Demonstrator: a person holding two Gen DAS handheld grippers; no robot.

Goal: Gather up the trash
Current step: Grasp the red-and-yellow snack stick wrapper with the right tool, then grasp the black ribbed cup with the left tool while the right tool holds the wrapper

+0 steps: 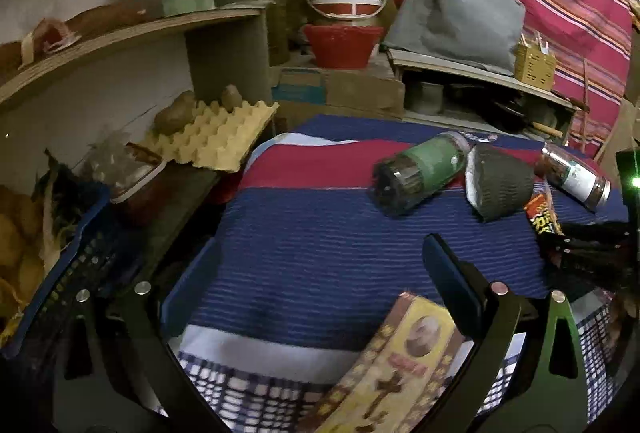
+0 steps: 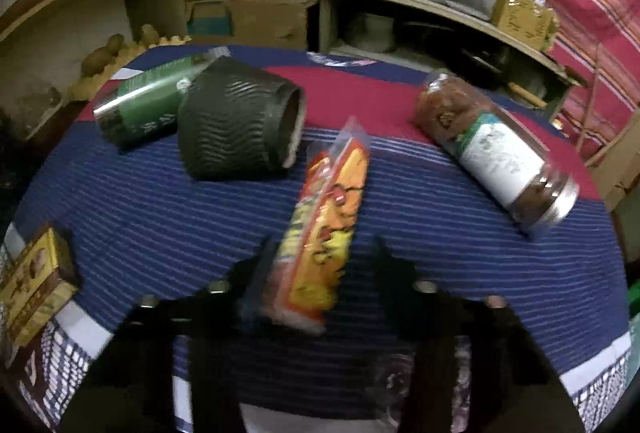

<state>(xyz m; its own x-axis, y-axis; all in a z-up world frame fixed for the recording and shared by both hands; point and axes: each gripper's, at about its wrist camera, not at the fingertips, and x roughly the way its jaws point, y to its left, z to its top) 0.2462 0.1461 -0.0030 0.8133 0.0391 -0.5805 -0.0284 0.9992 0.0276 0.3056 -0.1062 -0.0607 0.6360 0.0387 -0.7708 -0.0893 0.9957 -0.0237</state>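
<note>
R tool point(image 2: 320, 257) open w/ orange snack wrapper point(image 2: 328, 217) between fingers; L tool point(image 1: 320, 273) open over desk point(image 1: 304, 233), yellow box point(image 1: 392, 373) near.

Pretty dim indoor light in both views, colours muddy and grainy. Heavy fisheye bend, with black corners all round. The right wrist view has motion blur, worst on the snack wrapper point(image 2: 324, 221). A small green glare spot point(image 1: 635, 181) flares at the left view's right edge.
</note>
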